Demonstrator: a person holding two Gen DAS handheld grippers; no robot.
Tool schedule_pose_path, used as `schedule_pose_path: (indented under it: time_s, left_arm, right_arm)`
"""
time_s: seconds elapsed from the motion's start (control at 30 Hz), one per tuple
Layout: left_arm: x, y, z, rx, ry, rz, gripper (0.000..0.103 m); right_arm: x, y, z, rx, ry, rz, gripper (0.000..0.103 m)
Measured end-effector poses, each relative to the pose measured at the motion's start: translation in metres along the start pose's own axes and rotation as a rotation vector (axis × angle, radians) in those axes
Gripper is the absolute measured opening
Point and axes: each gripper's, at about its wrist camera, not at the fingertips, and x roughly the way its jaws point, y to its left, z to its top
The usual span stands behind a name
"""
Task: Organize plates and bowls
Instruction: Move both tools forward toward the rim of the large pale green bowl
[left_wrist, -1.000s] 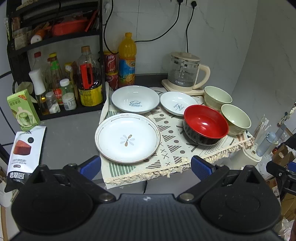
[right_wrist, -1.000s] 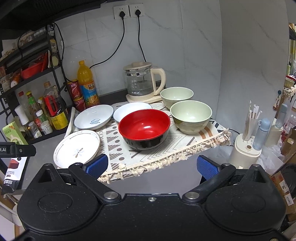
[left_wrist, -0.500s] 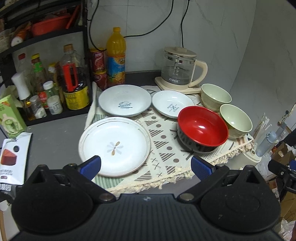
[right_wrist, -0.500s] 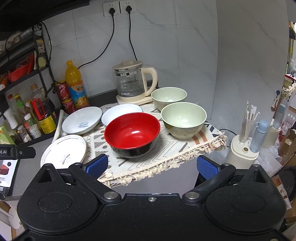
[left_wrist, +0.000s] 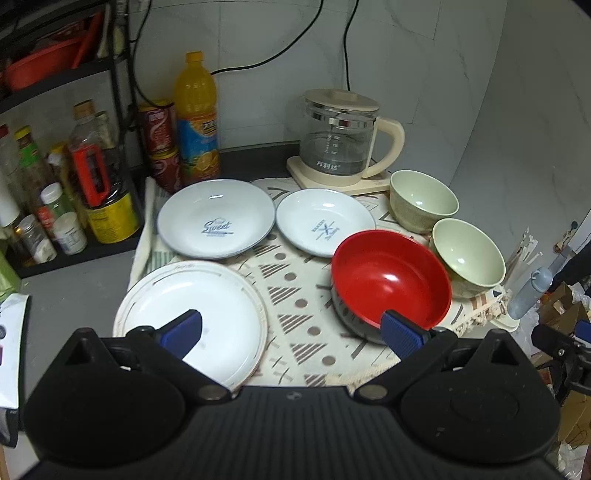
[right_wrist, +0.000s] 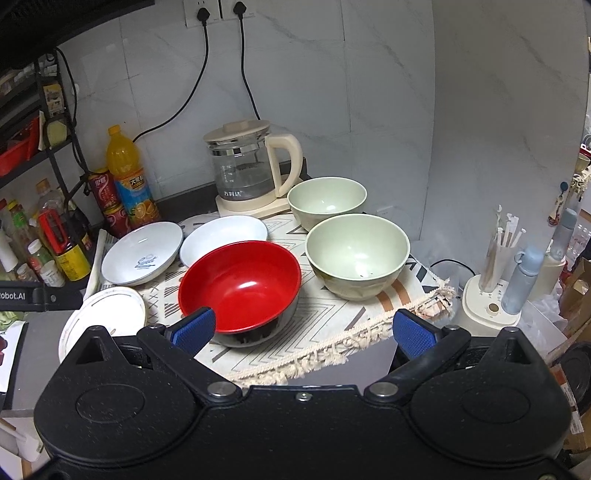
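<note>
On a patterned cloth (left_wrist: 295, 295) sit three plates and three bowls. The large cream plate (left_wrist: 221, 306) lies nearest on the left, the "Sweet" plate (left_wrist: 216, 218) behind it, a smaller white plate (left_wrist: 325, 221) beside that. A red bowl (left_wrist: 391, 277) (right_wrist: 240, 284) stands front right, with two pale green bowls (left_wrist: 467, 254) (left_wrist: 423, 197) behind it. My left gripper (left_wrist: 291, 334) is open above the cloth's front edge, between cream plate and red bowl. My right gripper (right_wrist: 303, 330) is open, just in front of the red bowl and the near green bowl (right_wrist: 356, 254).
A glass kettle (left_wrist: 340, 140) stands at the back. Bottles and cans (left_wrist: 194, 118) crowd the back left beside a black shelf rack (left_wrist: 55, 74). A straw holder and a blue bottle (right_wrist: 522, 280) stand off the counter's right edge. Snack packets (left_wrist: 7, 332) lie at the left.
Both grippers have moved forward toward the dishes, which now look larger and closer. Both stay open. No dish has moved.
</note>
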Motion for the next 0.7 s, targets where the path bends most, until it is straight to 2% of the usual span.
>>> schedule_pose_path:
  time_s: [0.53,0.7]
  left_arm:
    - [0.074,-0.046,0.057,0.064,0.057,-0.1,0.1]
    - [0.102,-0.06,0.074,0.086,0.084,-0.137,0.1]
  right_arm:
    - [0.06,-0.034,0.038,0.07,0.064,-0.054,0.102]
    - [0.087,-0.05,0.044,0.11,0.107,-0.081,0.089]
